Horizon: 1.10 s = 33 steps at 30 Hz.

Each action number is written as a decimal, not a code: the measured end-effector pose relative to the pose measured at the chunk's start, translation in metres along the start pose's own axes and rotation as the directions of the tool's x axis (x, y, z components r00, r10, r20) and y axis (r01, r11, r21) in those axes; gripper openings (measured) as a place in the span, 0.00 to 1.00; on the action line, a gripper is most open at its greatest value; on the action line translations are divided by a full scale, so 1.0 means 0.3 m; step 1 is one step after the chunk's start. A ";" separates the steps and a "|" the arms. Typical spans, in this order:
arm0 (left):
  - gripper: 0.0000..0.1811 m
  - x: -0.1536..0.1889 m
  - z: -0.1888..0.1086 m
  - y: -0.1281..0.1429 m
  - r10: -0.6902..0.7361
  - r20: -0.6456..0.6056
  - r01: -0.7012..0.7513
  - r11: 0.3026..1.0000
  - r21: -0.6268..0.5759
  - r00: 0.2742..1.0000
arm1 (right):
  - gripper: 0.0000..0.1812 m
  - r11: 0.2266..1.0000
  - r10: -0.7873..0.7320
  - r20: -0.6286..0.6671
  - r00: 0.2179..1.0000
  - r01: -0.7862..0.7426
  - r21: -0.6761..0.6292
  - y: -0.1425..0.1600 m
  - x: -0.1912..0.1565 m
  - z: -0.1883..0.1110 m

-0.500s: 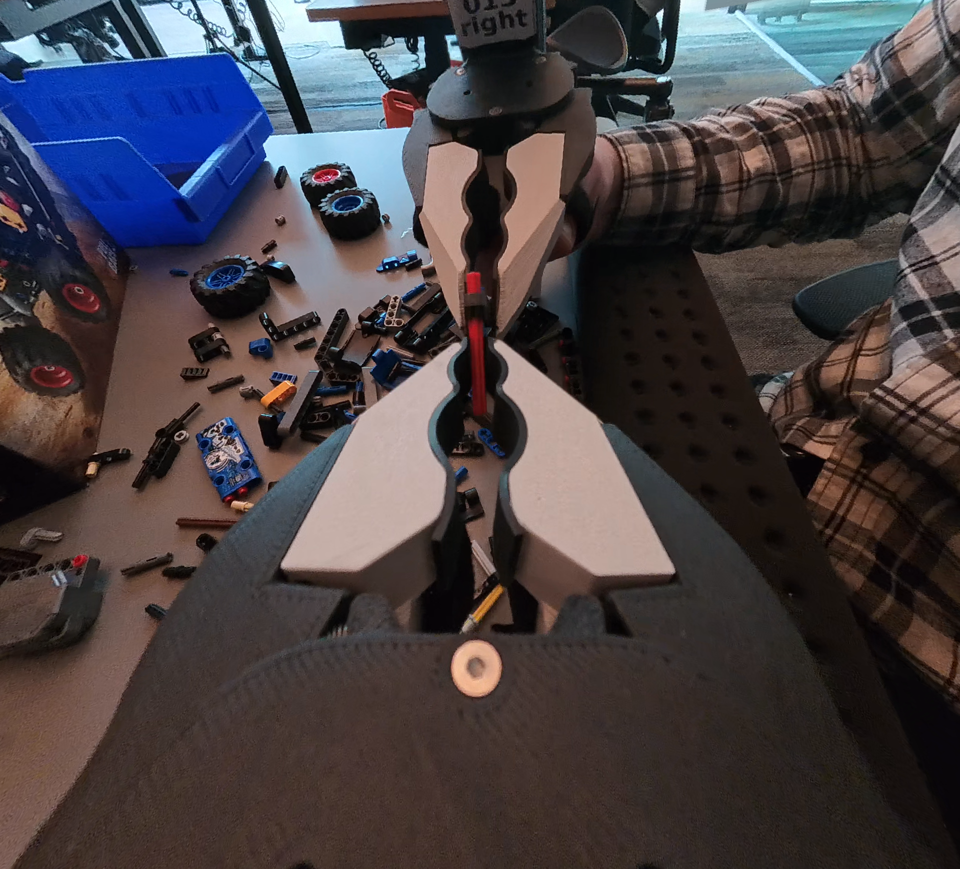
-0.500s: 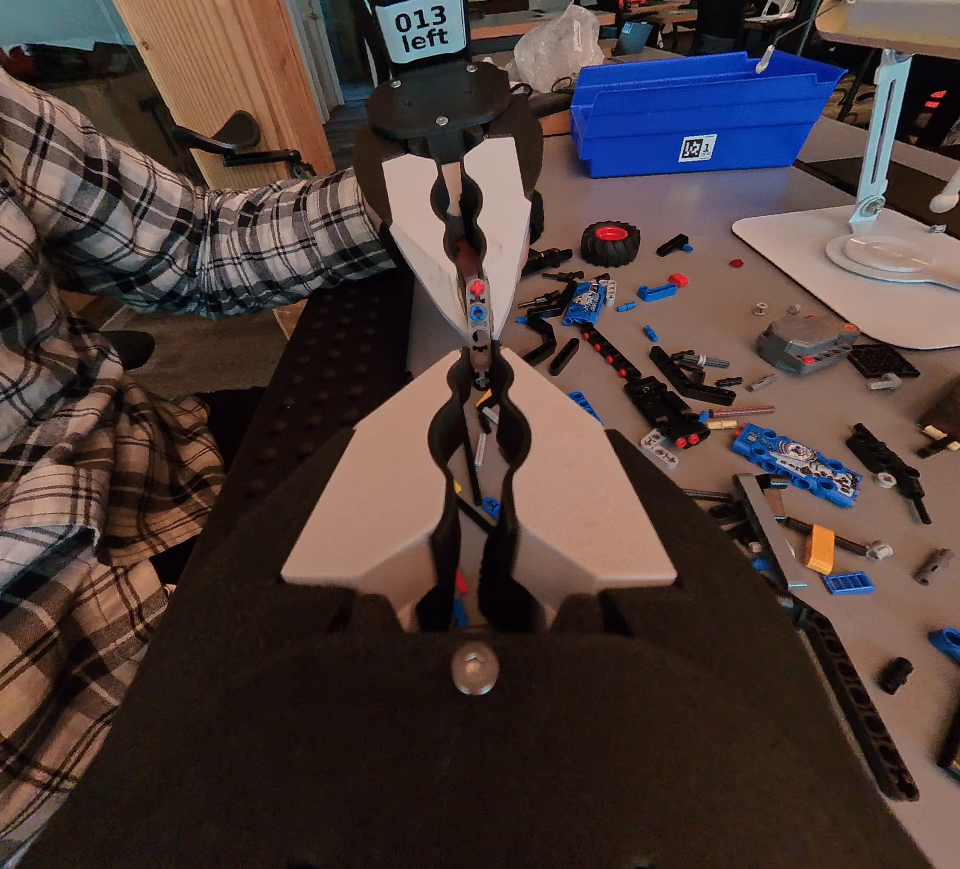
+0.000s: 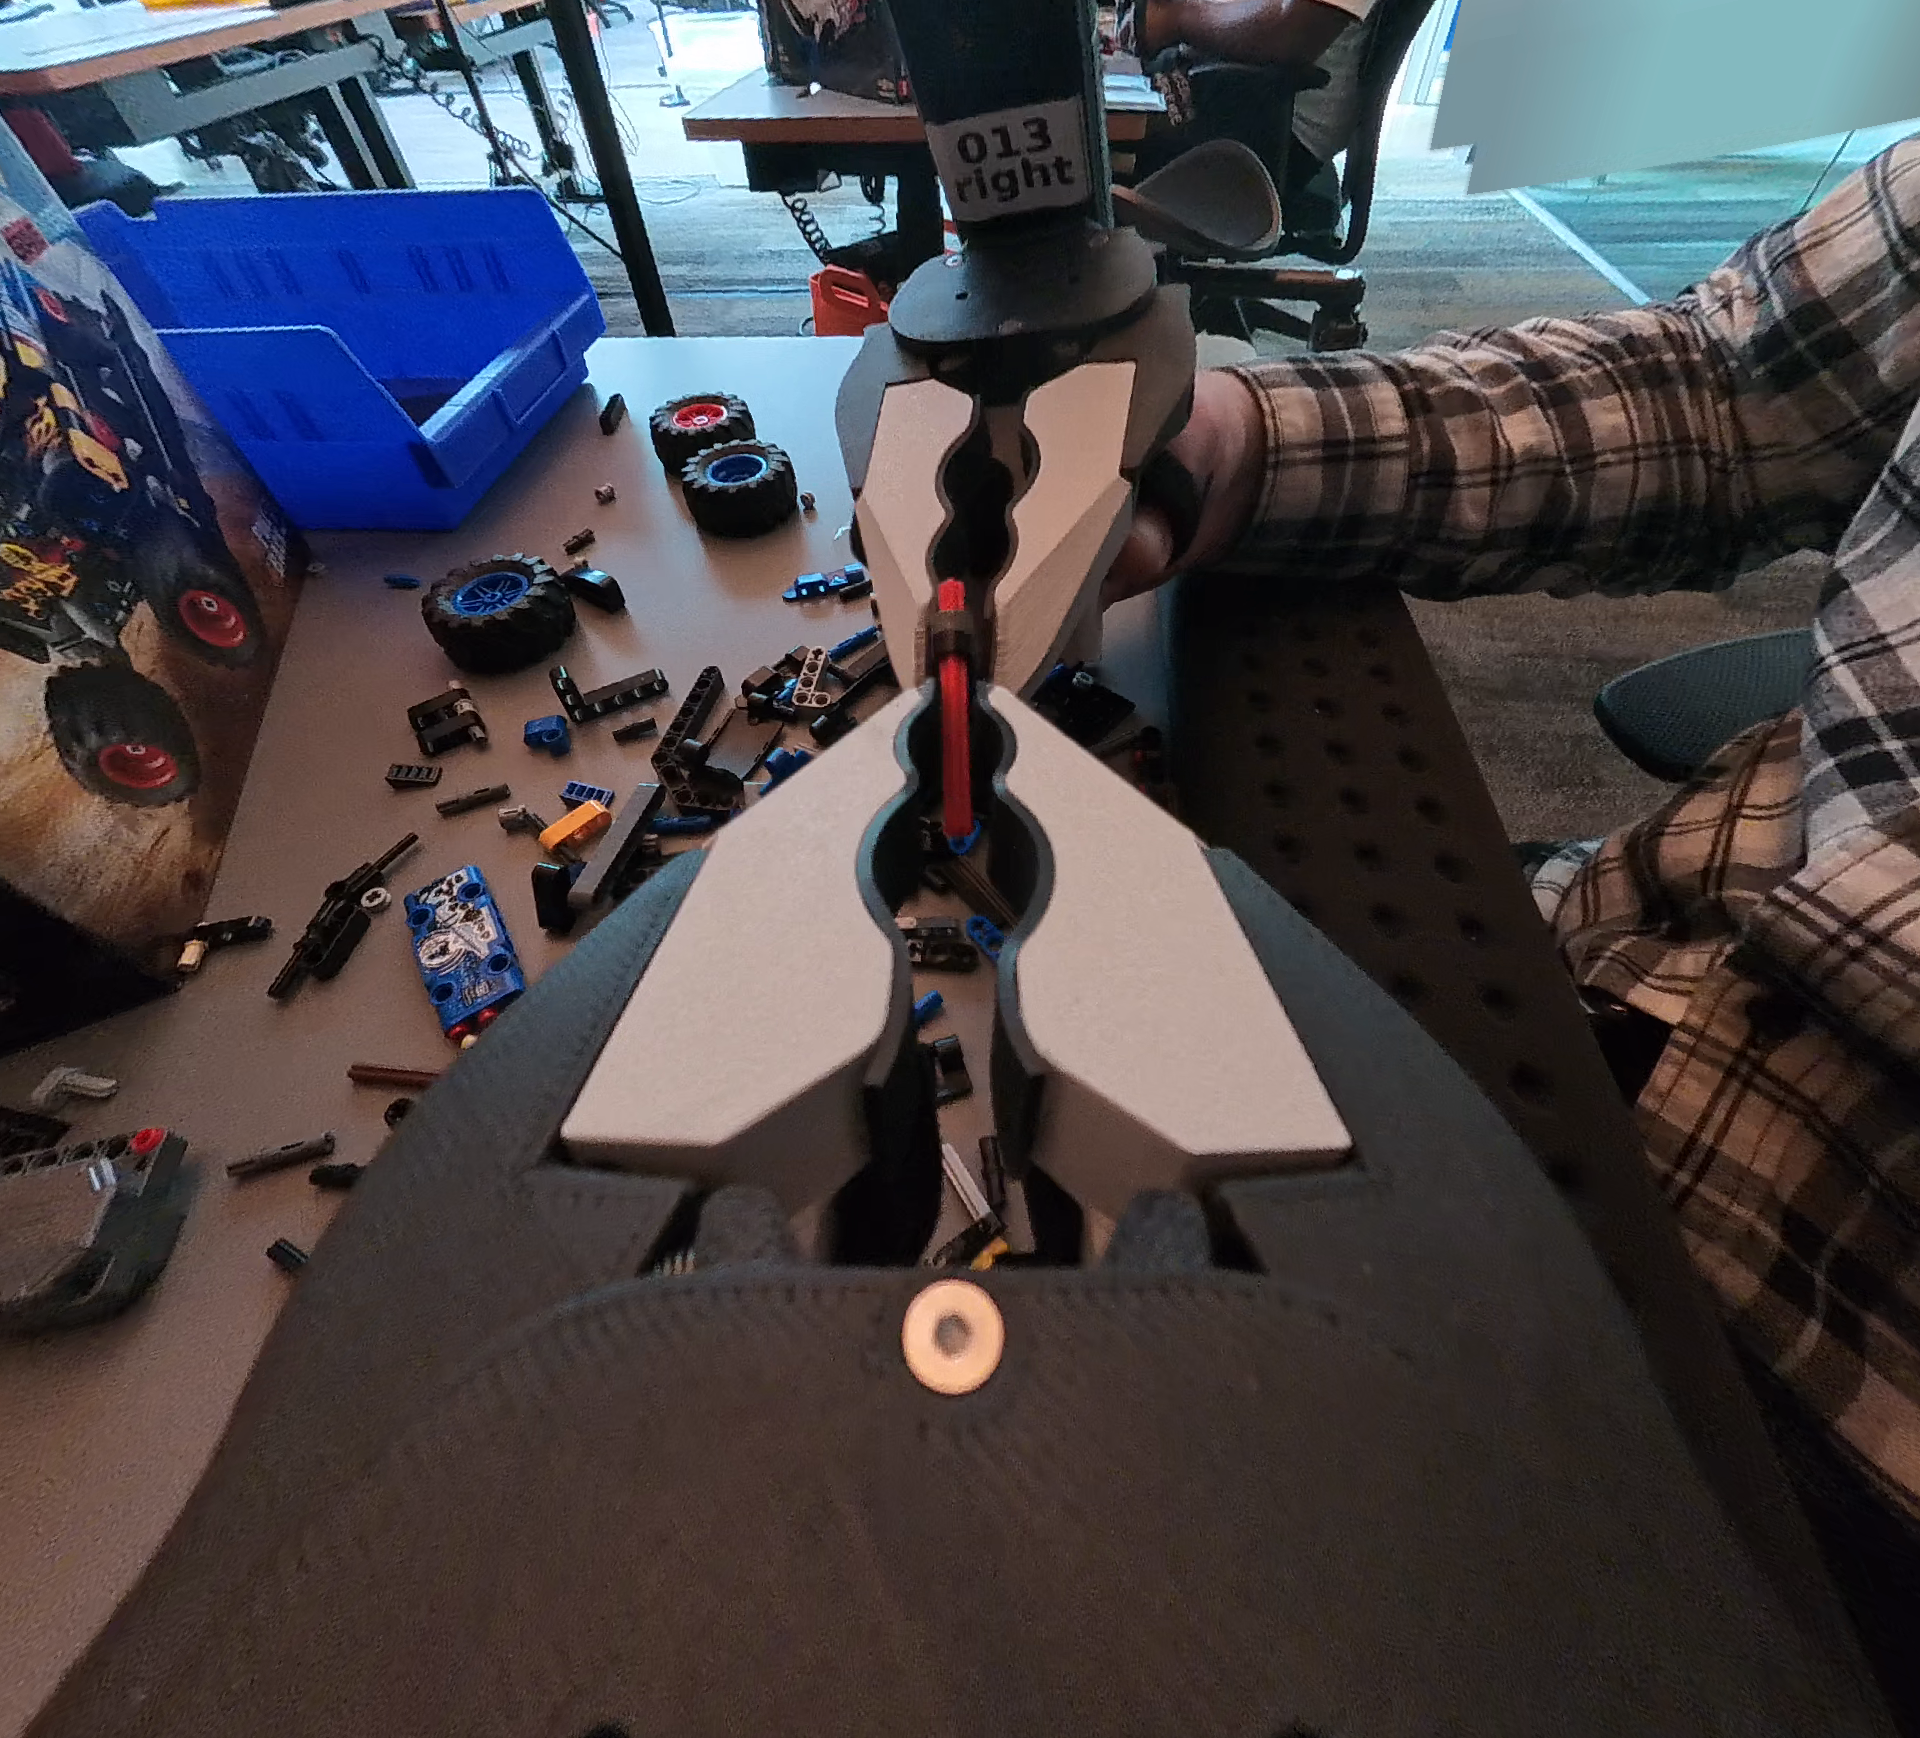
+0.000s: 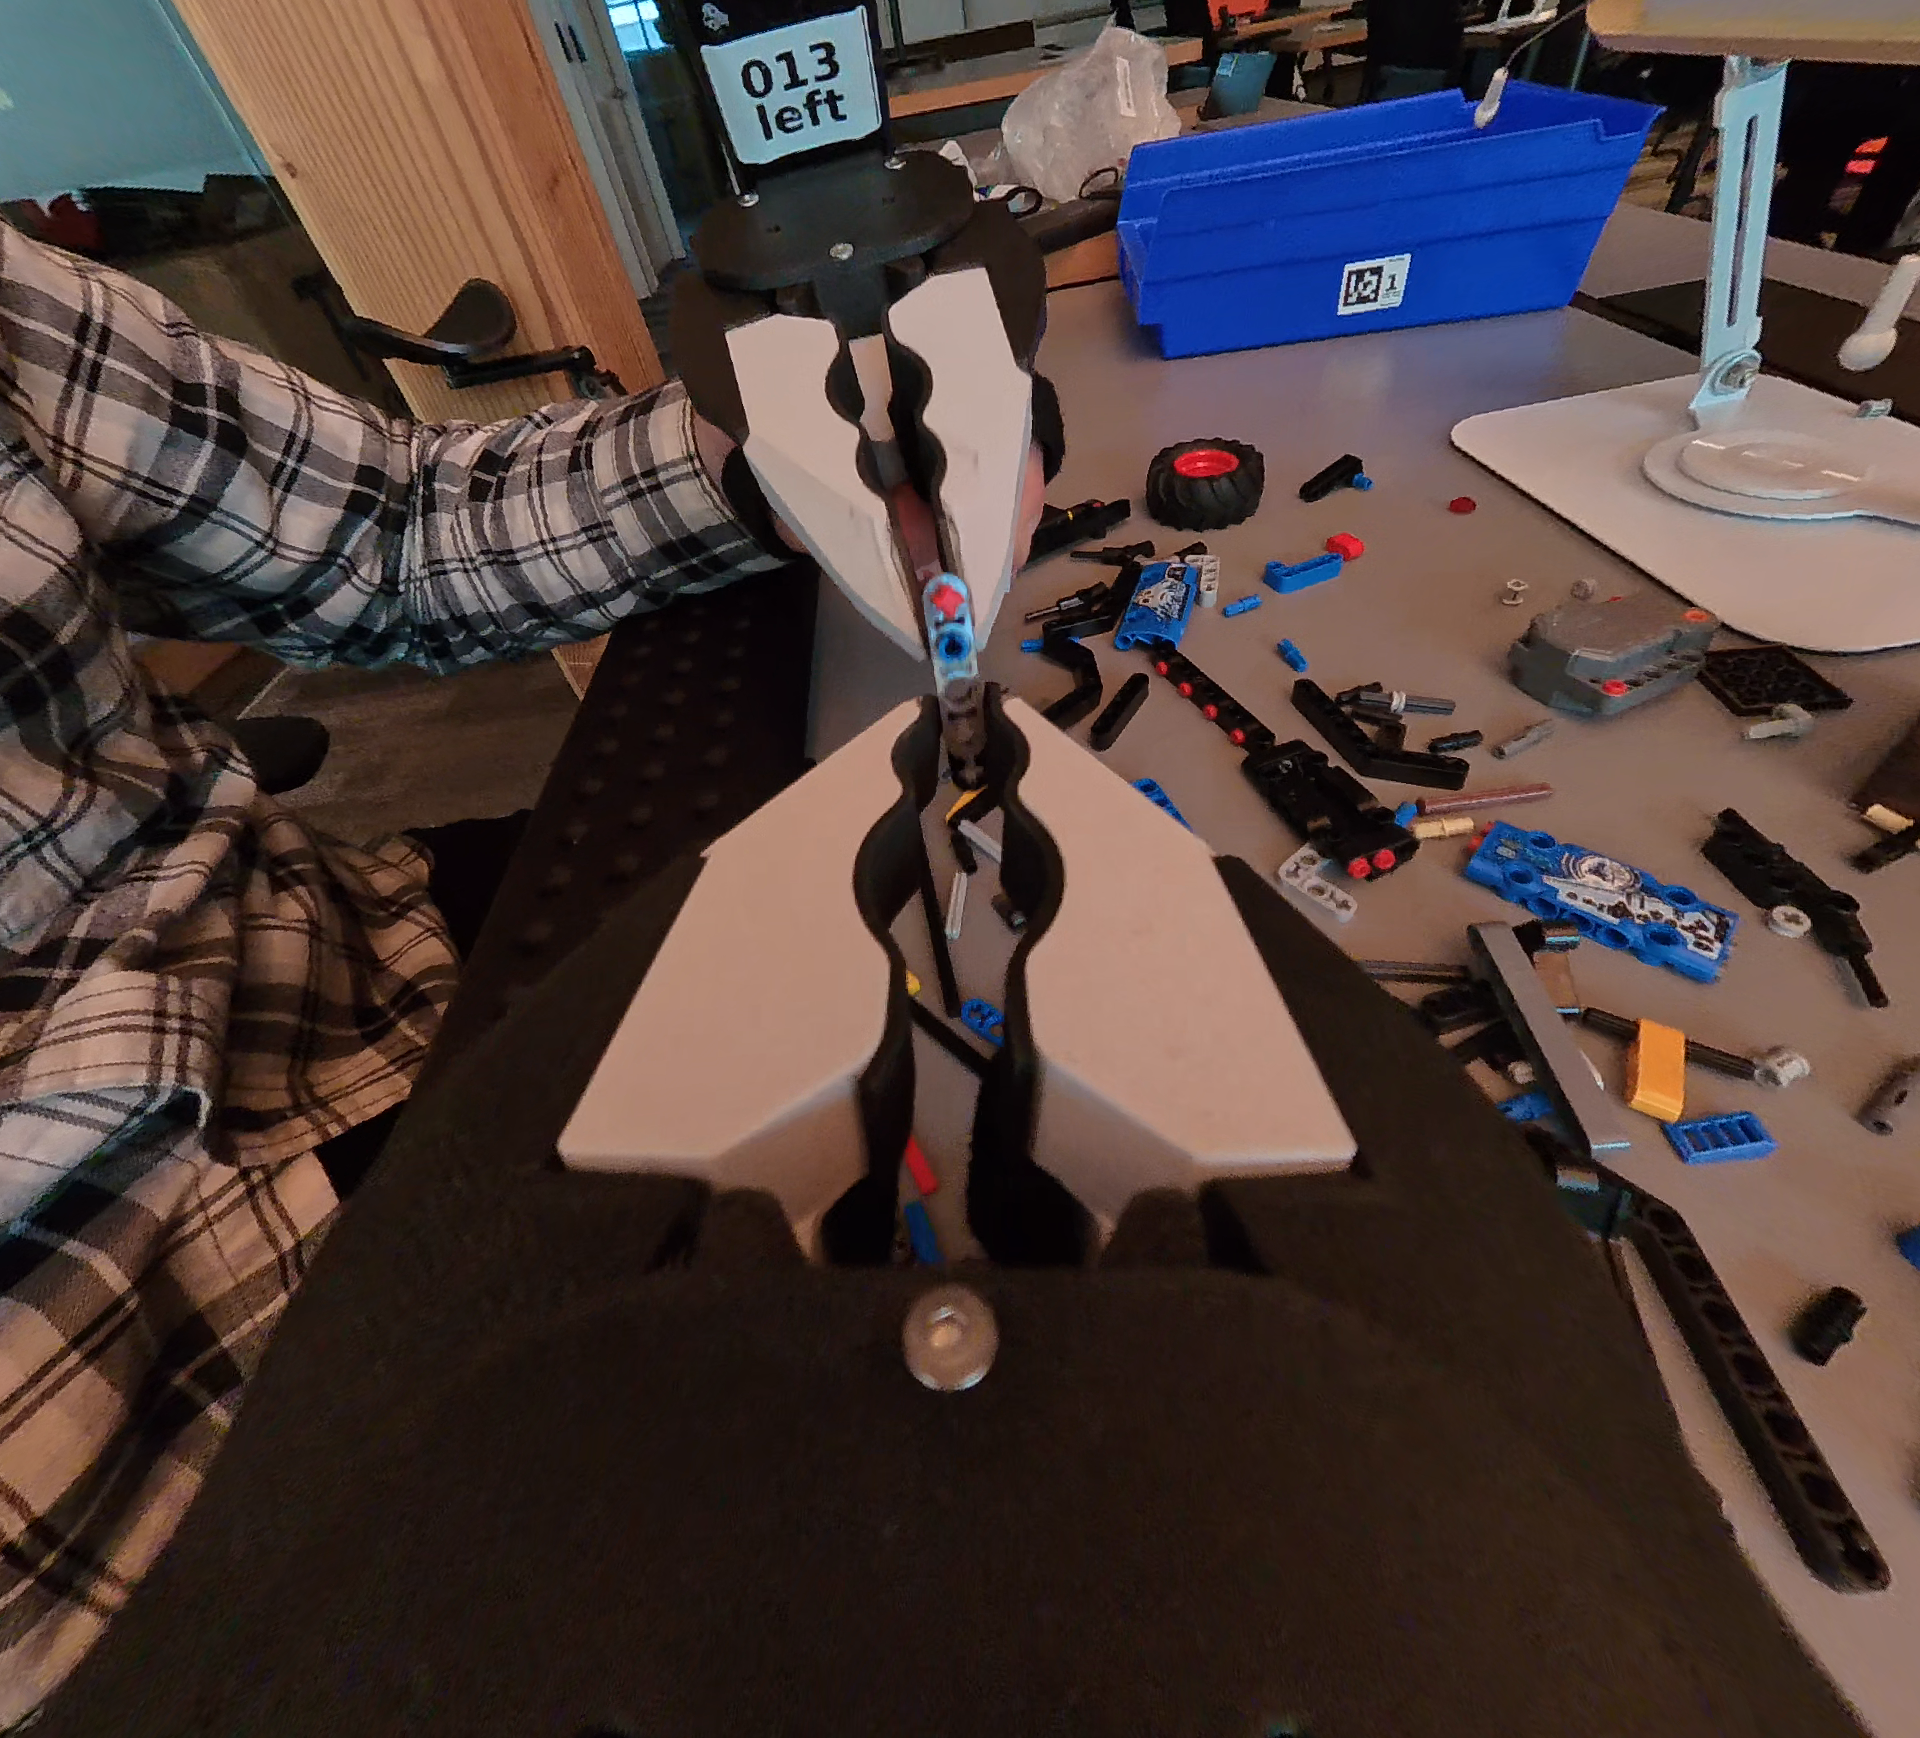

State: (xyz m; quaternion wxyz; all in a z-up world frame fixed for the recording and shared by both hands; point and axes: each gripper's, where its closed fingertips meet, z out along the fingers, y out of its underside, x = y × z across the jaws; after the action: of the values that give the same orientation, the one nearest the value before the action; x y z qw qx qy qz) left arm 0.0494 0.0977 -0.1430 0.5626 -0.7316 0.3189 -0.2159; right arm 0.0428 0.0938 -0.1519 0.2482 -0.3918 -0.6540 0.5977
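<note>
bin (image 3: 343, 358) behind wheels (image 3: 722, 462), box (image 3: 94, 608) left; parts (image 3: 665, 743) on table (image 3: 312, 753)

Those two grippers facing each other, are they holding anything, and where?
Yes. The left gripper pinches a red rod along its lower part. The right gripper grips the dark end of a small grey piece on the rod's far end.

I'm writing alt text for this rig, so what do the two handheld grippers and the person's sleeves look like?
Both match. The left gripper and right gripper each have two pale grey wedge-shaped fingers with wavy black inner pads, set in a black textured body with one silver screw. Each carries a black camera post bearing a white label. No cables show. The sleeves are black, grey and white plaid.
</note>
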 end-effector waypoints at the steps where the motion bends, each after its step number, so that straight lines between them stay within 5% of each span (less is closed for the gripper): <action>1: 0.01 0.002 0.006 0.012 0.013 0.004 -0.013 1.000 -0.025 1.000 | 0.05 1.000 -0.004 0.000 1.000 0.004 0.013 -0.008 -0.002 0.002; 7: 0.01 0.009 0.009 0.013 0.037 0.000 -0.037 0.998 -0.040 0.999 | 0.02 0.994 -0.104 -0.037 0.994 0.103 -0.017 -0.008 -0.008 0.002; 19: 0.02 0.043 -0.006 -0.002 0.114 -0.021 -0.115 0.993 -0.042 0.993 | 0.02 0.996 -0.059 0.059 0.997 0.056 0.063 -0.043 -0.050 -0.012; 30: 0.02 0.017 0.004 0.073 0.343 0.045 -0.320 0.911 -0.260 0.938 | 0.02 0.998 -0.057 0.044 0.997 0.058 -0.022 0.009 -0.035 -0.001; 33: 0.03 0.018 0.010 0.030 0.198 0.039 -0.192 0.974 -0.124 0.979 | 0.03 0.999 0.023 0.083 0.996 -0.026 0.035 -0.014 -0.027 -0.014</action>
State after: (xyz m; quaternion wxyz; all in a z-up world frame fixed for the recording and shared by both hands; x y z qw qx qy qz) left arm 0.0530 0.0944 -0.1527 0.5441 -0.7344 0.3871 -0.1215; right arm 0.0499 0.0899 -0.1459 0.2208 -0.3703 -0.6480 0.6279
